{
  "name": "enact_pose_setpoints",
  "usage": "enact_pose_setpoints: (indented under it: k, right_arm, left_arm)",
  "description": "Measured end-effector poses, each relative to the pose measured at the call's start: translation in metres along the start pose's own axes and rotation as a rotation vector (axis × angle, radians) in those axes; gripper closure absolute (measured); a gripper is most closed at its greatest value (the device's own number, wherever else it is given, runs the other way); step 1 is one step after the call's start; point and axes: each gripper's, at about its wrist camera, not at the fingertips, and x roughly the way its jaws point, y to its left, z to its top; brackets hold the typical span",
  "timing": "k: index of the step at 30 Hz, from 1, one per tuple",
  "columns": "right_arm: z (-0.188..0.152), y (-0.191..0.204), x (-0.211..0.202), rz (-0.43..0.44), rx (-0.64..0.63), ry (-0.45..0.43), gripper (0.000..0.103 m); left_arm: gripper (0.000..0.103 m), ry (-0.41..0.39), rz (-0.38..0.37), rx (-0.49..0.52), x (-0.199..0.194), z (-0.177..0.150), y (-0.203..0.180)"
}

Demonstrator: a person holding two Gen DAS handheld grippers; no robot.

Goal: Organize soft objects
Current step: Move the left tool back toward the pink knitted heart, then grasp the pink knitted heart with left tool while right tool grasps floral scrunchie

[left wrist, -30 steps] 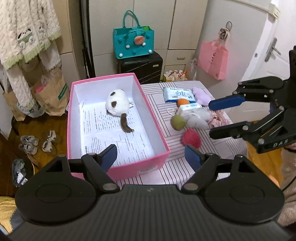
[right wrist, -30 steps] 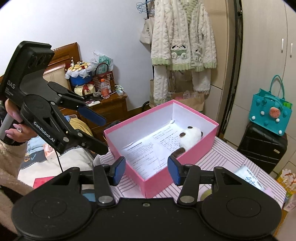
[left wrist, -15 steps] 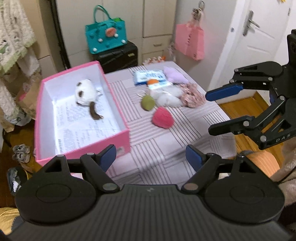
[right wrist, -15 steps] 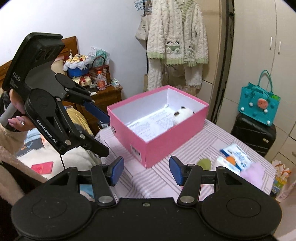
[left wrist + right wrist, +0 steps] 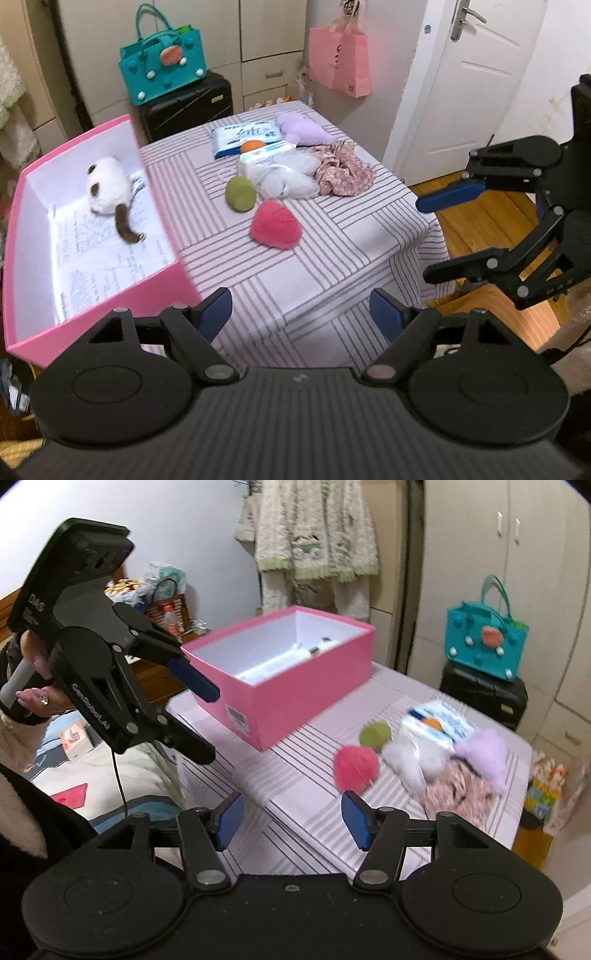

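The pink box point(image 5: 110, 280) sits at the left edge of the striped desk point(image 5: 332, 236), a white-and-brown plush point(image 5: 109, 188) lying on the printed paper inside. Right of it a bare strip of cloth runs to the near edge. Next come a green ball point(image 5: 240, 192), a pink pom-pom point(image 5: 275, 225), white fluff point(image 5: 288, 179), tissue packs point(image 5: 243, 136), a lilac plush point(image 5: 301, 129) and floral fabric point(image 5: 343, 170), bunched toward the far right corner. The left tool point(image 5: 299, 317) hangs over the near edge, jaws wide apart and empty. The right tool point(image 5: 291, 821) hovers off the desk's right edge, its jaws just having been opening, nothing between them.
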Motion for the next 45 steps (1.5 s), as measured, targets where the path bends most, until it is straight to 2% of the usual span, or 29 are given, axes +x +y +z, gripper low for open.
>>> enact_pose_setpoints:
  k: [4,9,16,23,27,30,32,34,37,39,42,45]
  right_arm:
    - [-0.015,-0.018,0.008,-0.001,0.045,-0.001,0.039]
    - [-0.029,-0.037,0.021,-0.053,0.048,-0.028,0.038]
    - [-0.043,-0.066,0.043,-0.101,0.087,-0.05,0.036]
    - [-0.054,-0.088,0.063,-0.169,0.094,-0.093,0.03]
    - [-0.056,-0.103,0.069,-0.213,0.102,-0.136,0.028]
    - [-0.056,-0.111,0.076,-0.244,0.101,-0.147,0.022]
    - [-0.056,-0.117,0.082,-0.269,0.088,-0.149,0.018]
    - [-0.055,-0.121,0.089,-0.296,0.075,-0.142,0.018]
    - [-0.054,-0.128,0.098,-0.324,0.069,-0.135,0.017]
    - [-0.053,-0.136,0.105,-0.33,0.077,-0.12,0.017]
    - [-0.051,-0.148,0.111,-0.31,0.111,-0.104,0.016]
    - [-0.05,-0.155,0.117,-0.289,0.12,-0.094,0.009]
  left_arm:
    - [0.023,-0.03,-0.008,0.022,0.019,0.004,-0.004]
    - [0.023,-0.058,-0.022,0.018,0.049,0.009,-0.003]
    - [0.025,-0.044,-0.054,-0.031,0.099,0.022,0.002]
    - [0.025,-0.087,0.027,-0.024,0.131,0.026,-0.004]
    - [0.025,-0.131,0.098,-0.008,0.137,0.027,-0.005]
    - [0.025,-0.164,0.154,0.005,0.14,0.029,-0.004]
    - [0.025,-0.162,0.148,-0.011,0.144,0.032,0.0]
    - [0.025,-0.156,0.13,-0.036,0.149,0.034,0.003]
    - [0.025,-0.159,0.145,-0.052,0.157,0.034,0.005]
    - [0.028,-0.166,0.164,-0.054,0.16,0.033,0.004]
    - [0.038,-0.172,0.177,-0.045,0.164,0.032,0.006]
    - [0.041,-0.154,0.166,-0.066,0.167,0.032,0.012]
